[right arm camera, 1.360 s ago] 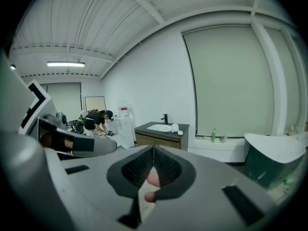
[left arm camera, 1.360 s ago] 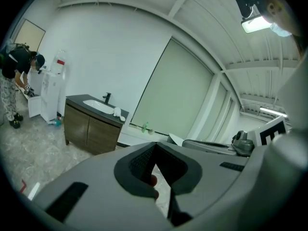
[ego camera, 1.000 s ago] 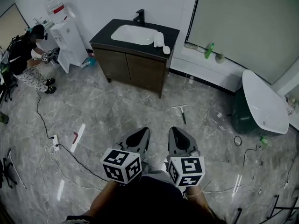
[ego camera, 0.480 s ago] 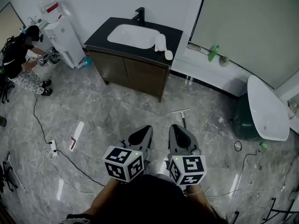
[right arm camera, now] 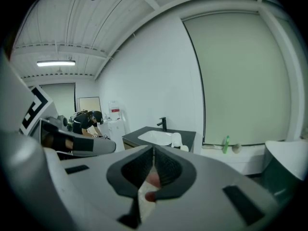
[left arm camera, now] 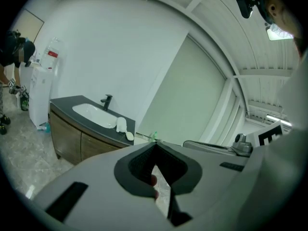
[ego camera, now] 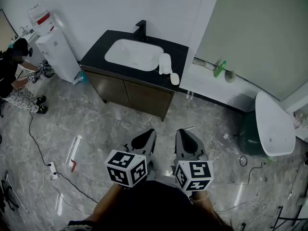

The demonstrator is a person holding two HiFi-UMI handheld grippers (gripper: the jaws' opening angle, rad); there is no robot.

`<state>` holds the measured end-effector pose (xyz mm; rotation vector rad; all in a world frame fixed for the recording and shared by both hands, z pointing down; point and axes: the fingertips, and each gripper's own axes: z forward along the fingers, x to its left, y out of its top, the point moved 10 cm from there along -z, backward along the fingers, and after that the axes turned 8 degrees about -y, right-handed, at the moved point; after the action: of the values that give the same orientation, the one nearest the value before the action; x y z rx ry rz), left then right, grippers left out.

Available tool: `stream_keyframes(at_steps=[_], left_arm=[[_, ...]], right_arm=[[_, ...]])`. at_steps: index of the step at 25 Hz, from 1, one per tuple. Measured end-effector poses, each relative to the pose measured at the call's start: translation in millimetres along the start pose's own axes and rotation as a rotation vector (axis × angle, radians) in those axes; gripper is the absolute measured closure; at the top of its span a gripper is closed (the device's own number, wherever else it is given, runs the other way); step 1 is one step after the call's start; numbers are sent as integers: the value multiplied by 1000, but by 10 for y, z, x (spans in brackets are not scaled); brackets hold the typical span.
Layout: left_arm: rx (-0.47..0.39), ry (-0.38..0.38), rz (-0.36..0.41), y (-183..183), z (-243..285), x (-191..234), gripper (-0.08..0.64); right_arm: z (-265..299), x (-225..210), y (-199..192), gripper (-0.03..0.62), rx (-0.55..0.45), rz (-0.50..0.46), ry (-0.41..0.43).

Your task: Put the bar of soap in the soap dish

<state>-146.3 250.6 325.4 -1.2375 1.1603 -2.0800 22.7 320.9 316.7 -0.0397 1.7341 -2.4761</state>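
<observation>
Head view: left gripper (ego camera: pixel 151 133) and right gripper (ego camera: pixel 179 133) sit at 6 o'clock, both closed and empty. The soap (ego camera: pixel 174 78) is at 12 on the counter (ego camera: pixel 96 53), at the dish's (ego camera: pixel 165 63) 5 o'clock.
Left gripper view: jaws together, soap at 9 of the tips.
Right gripper view: jaws together, soap at 3.

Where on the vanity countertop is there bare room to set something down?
Bare: the dark countertop strip left of the basin, and the back corner right of the faucet. Crowded: the basin's right edge, where a long white item and a small white oval lie close together.
</observation>
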Motion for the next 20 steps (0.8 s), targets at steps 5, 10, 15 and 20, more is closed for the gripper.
stream_keyframes(at_steps=[5, 10, 15, 20], left_arm=[[27, -13, -22, 104, 229, 294, 563], [23, -12, -29, 301, 536, 548, 563], [21, -2, -34, 496, 933, 825, 563], [18, 12, -29, 807, 1461, 1095, 563]], right_arm=[[382, -13, 57, 574, 27, -8, -37], [760, -145, 181, 574, 27, 1, -46], [1266, -360, 288, 574, 36, 8, -48], [1857, -625, 477, 574, 56, 6, -27]])
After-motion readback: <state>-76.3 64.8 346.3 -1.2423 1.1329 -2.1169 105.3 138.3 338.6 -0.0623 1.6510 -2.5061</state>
